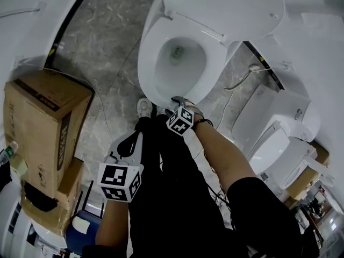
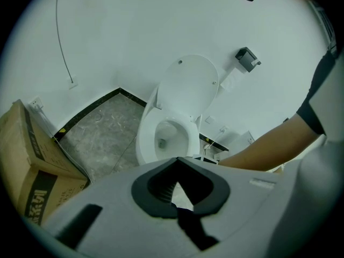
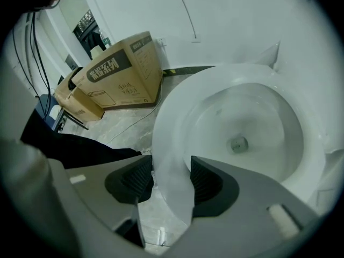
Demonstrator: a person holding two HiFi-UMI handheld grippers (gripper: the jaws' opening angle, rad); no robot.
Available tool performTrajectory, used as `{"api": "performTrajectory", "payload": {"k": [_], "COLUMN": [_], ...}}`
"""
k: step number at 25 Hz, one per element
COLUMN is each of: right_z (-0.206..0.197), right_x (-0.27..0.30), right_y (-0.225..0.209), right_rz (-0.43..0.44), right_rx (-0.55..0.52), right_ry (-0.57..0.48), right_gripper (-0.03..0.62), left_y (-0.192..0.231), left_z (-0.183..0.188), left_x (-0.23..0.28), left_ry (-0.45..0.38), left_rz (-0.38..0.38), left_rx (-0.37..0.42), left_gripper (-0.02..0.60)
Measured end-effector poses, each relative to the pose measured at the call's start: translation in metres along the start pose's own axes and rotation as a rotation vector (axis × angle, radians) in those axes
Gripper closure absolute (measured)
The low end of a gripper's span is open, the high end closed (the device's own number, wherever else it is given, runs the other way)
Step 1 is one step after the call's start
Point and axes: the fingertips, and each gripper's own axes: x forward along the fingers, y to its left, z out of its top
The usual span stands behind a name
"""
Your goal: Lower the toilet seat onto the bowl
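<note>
The stacked brown cardboard boxes (image 1: 45, 128) at the far left are cut off by the frame edge, and their print is too small to read. In the head view the marker cubes and the person's forearm (image 1: 220, 149) cover both sets of jaws, so only the gripper views show them. The floor (image 1: 102, 47) is grey, veined, marble-like stone with a dull sheen.

The left gripper (image 2: 178, 159) hangs back over dark trousers, well apart from the toilet. Its ribbed black pads are clenched tip to tip on nothing, with a diamond-shaped hollow behind the tips.

The glossy white oval toilet seat (image 1: 146, 69) lies down on the bowl, and the smooth rounded lid (image 1: 226, 4) stands up behind it. The seam between seat and bowl cannot be made out at the front.

The right gripper (image 3: 172, 173) points steeply down and is spread wide. It straddles the seat's front rim, one pad outside and one inside the bowl, both meeting the white edge in a grasp.
</note>
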Motion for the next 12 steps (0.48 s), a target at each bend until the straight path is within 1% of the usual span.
{"api": "performTrajectory", "payload": {"k": [2, 3, 6, 8, 11, 12], "right_z": [0.006, 0.009, 0.026, 0.041, 0.063, 0.069], "right_x": [-0.010, -0.017, -0.046, -0.067, -0.108, -0.123], "right_y": [0.004, 0.007, 0.012, 0.008, -0.004, -0.005], "right_rz": [-0.010, -0.016, -0.049, -0.094, -0.185, -0.210], "right_rx": [0.039, 0.060, 0.119, 0.166, 0.252, 0.280], "right_ry": [-0.029, -0.048, -0.112, -0.159, -0.232, -0.255], "right_gripper": [0.361, 0.402, 0.453, 0.483, 0.574, 0.586], "left_y": [-0.002, -0.003, -0.007, -0.009, -0.013, -0.016], "left_z": [0.004, 0.007, 0.021, 0.036, 0.060, 0.067], "left_x": [-0.004, -0.006, -0.016, -0.021, -0.031, -0.037], "left_ry": [-0.002, -0.005, -0.022, -0.045, -0.082, -0.091], "left_rz": [-0.004, -0.007, -0.017, -0.025, -0.034, -0.035], "left_rx": [0.009, 0.013, 0.038, 0.066, 0.106, 0.117], "left_gripper": [0.573, 0.572, 0.574, 0.573, 0.574, 0.574]}}
